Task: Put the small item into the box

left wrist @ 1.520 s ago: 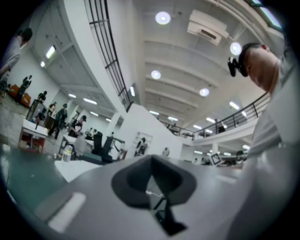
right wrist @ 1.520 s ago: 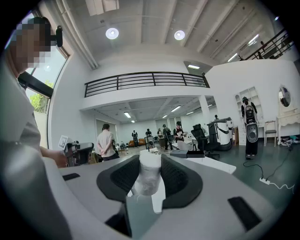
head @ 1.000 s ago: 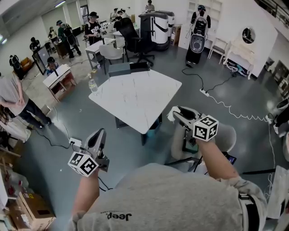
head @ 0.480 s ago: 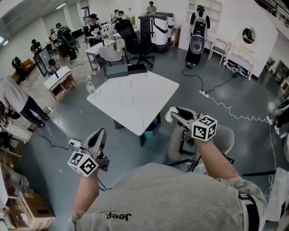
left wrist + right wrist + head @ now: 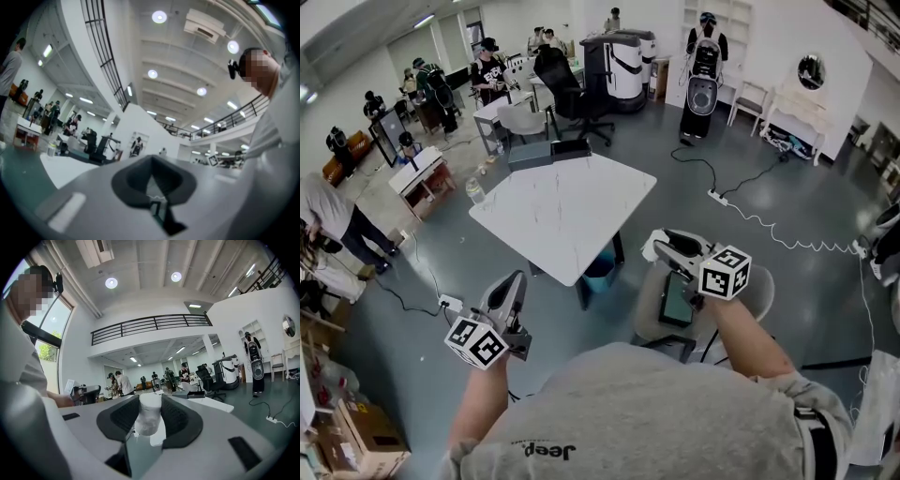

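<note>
In the right gripper view a small white wrapped item (image 5: pixel 149 414) sits upright between the dark pads. My right gripper (image 5: pixel 150 420) is shut on it. From the head view that gripper (image 5: pixel 659 246) hovers over a chair, right of the white marble table (image 5: pixel 562 211) and short of it, with the item (image 5: pixel 650 249) at its tip. A grey box (image 5: pixel 530 154) stands at the table's far edge, well away from both grippers. My left gripper (image 5: pixel 510 286) hangs over the floor, short of the table's left corner. Its jaws meet with nothing between them (image 5: pixel 157 199).
A grey chair (image 5: pixel 755 281) with a dark tablet (image 5: pixel 678 298) on its seat is under my right gripper. A blue bin (image 5: pixel 600 272) stands under the table and a water bottle (image 5: pixel 475 190) stands off its left corner. Cables cross the floor; people, desks and office chairs fill the back.
The head view has drifted, so the table now sits slightly further left and the tablet on the chair has come into sight. Both grippers keep their pose and the right keeps its hold.
</note>
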`<control>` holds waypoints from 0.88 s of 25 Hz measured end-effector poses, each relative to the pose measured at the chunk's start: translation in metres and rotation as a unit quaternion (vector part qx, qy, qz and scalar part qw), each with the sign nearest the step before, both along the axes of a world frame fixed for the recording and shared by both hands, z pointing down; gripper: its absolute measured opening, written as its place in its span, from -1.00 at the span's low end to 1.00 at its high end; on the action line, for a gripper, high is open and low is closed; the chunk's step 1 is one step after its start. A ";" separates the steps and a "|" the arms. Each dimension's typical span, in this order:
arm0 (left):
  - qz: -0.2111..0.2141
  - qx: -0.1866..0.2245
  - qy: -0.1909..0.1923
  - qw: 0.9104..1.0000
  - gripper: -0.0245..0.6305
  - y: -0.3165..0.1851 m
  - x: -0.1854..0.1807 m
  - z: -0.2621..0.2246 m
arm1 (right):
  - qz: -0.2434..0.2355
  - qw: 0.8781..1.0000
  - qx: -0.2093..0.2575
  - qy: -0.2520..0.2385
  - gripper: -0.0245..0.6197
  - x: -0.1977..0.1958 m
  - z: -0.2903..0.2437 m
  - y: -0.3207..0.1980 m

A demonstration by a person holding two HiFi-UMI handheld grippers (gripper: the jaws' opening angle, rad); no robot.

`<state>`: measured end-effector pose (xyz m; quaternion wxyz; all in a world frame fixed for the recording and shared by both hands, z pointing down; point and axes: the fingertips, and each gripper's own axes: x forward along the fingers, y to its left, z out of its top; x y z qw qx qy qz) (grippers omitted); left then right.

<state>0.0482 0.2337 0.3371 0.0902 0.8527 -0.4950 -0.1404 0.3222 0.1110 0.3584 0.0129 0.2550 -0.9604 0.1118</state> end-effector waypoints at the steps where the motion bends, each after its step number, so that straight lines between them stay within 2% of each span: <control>1: 0.002 -0.001 -0.001 1.000 -0.91 -0.001 0.007 0.000 | 0.001 1.000 -0.002 -0.002 -0.47 0.007 0.001 0.000; 7: 0.018 -0.003 -0.009 1.000 -0.91 -0.008 0.046 0.000 | 0.006 1.000 -0.007 -0.012 -0.47 0.043 0.009 0.001; 11: 0.026 -0.008 -0.010 1.000 -0.91 -0.013 0.057 0.002 | 0.007 1.000 -0.013 -0.017 -0.47 0.049 0.014 -0.001; 16: 0.025 -0.012 0.000 1.000 -0.91 -0.022 0.045 0.009 | 0.002 1.000 -0.017 -0.012 -0.47 0.035 0.019 -0.009; 22: 0.038 -0.010 0.014 0.999 -0.91 -0.052 0.015 0.020 | 0.005 1.000 -0.016 0.001 -0.47 0.002 0.021 -0.031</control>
